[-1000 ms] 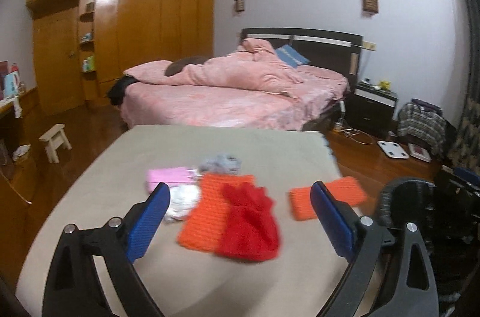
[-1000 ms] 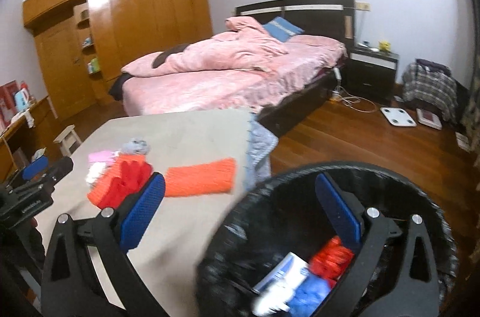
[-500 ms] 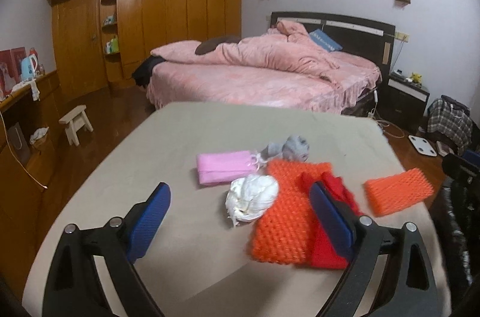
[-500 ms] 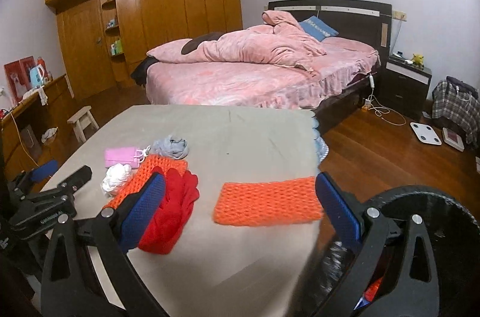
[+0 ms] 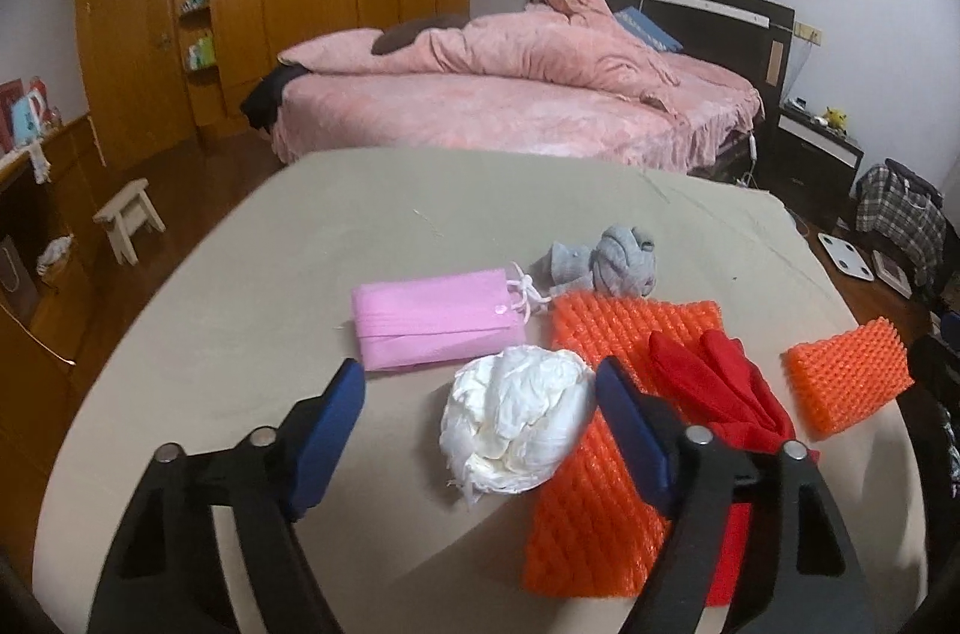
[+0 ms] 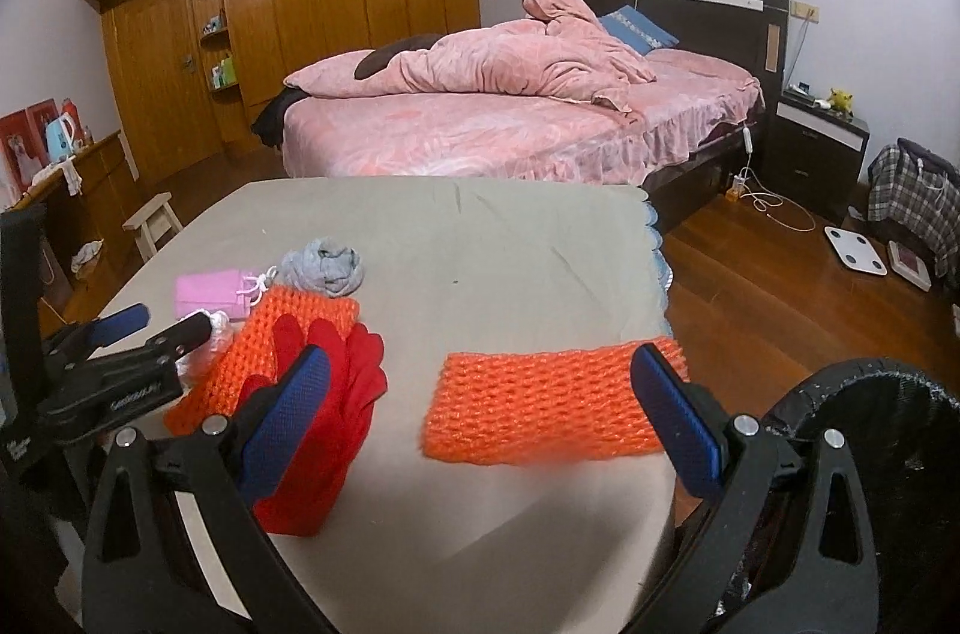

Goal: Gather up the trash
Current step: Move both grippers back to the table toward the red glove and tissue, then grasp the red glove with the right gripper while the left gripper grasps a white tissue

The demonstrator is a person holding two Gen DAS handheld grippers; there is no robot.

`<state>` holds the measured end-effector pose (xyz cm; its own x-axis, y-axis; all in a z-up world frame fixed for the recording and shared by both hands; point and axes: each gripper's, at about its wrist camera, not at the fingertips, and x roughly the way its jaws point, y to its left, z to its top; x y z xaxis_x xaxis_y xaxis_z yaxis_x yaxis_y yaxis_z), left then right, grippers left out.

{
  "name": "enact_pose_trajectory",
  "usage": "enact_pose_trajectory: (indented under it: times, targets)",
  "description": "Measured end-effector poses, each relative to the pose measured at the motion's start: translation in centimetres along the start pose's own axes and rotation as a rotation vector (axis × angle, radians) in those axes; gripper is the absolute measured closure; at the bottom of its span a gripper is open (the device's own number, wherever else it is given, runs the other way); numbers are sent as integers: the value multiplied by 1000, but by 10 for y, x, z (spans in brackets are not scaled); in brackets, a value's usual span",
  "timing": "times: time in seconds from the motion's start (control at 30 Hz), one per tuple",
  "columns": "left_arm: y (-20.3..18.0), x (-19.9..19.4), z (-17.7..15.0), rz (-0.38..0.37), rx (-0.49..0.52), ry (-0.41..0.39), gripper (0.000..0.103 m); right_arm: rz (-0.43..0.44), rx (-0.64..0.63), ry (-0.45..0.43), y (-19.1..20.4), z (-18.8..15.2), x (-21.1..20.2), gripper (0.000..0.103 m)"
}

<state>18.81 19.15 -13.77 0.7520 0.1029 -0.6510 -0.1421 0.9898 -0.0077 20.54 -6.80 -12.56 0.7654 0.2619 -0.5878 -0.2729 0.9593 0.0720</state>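
Left gripper [image 5: 480, 412]: fingers closing, nothing gripped; white wad [image 5: 516, 424] now lies between them on the tabletop [image 5: 240, 286], where a second ago it sat far ahead. Pickup looks imminent.
Right gripper [image 6: 480, 406]: fingers open, empty, over orange foam net [image 6: 546, 406]; earlier it hung above the bin [image 6: 870, 424], now at the right edge.

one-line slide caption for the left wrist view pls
Left hand-held gripper closing around a crumpled white wad beside orange foam netting on the table.
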Motion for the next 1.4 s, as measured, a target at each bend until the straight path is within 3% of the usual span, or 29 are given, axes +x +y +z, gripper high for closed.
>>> enact_pose_trajectory:
  times: [0.07,0.2,0.3,0.5,0.73,1.07,1.27,1.4]
  targets:
    - [-2,3,-1,-13,12,12,33,0,-4,2,2,-1,1,6]
    - [-6,5,-2,-50,41,26,58,7,-7,6,5,-2,4,6]
    - [-11,2,-2,-62,63,16,69,14,-11,8,8,-3,5,6]
    - [0,-11,-1,-87,1,-20,80,28,-18,12,15,-3,6,6]
    - [16,-37,-3,-69,-50,-63,80,56,-26,25,27,-6,7,6]
    - [30,-50,-15,-33,-58,-51,81,120,-60,87,55,-15,24,6]
    - [32,-51,-18,-41,-62,-47,80,143,-85,139,66,-15,37,25]
    - [28,-54,-21,-41,-58,-50,81,158,-101,166,71,-17,42,47]
